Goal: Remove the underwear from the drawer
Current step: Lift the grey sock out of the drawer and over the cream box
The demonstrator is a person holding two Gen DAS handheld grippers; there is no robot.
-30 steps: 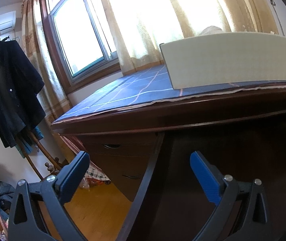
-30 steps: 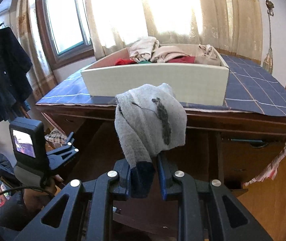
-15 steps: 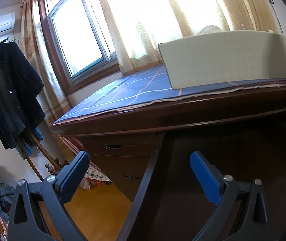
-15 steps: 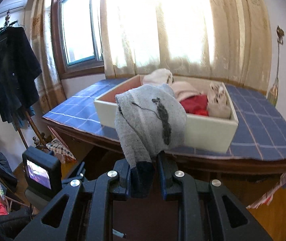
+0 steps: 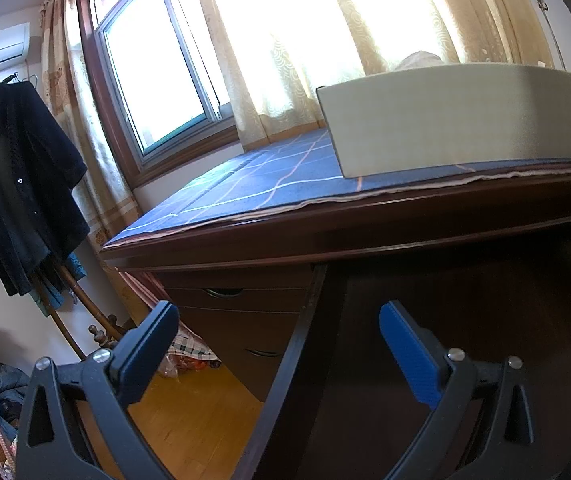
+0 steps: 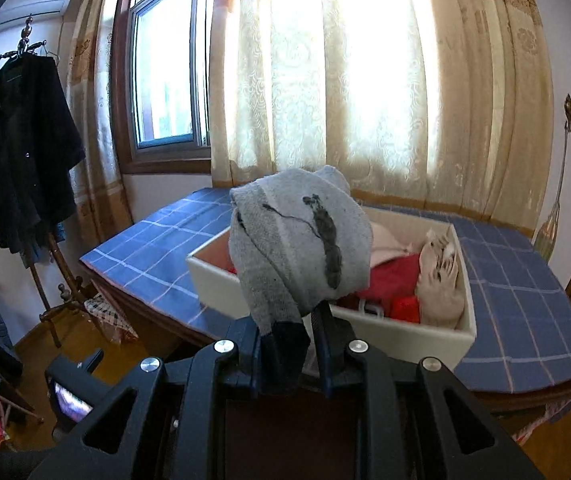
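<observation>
In the right wrist view my right gripper (image 6: 290, 322) is shut on a grey knitted garment (image 6: 301, 240) with a dark hem and dark markings; it bulges up over the fingers and hides part of the drawer. The white drawer box (image 6: 425, 330) stands on the desk behind it, holding red, pink and beige clothes (image 6: 397, 276). In the left wrist view my left gripper (image 5: 277, 330) is open and empty, low in front of the desk's dark kneehole. The drawer box (image 5: 465, 120) shows only its outer wall from there.
A blue checked cloth (image 6: 153, 252) covers the wooden desk (image 5: 325, 232). Built-in desk drawers (image 5: 241, 308) sit at the left. A dark coat (image 6: 21, 152) hangs on a stand at the far left. Curtains and a bright window stand behind. Clutter lies on the wooden floor (image 5: 189, 412).
My right gripper has risen with the grey garment still in it, so the inside of the drawer box now shows from above. The left gripper has stayed put.
</observation>
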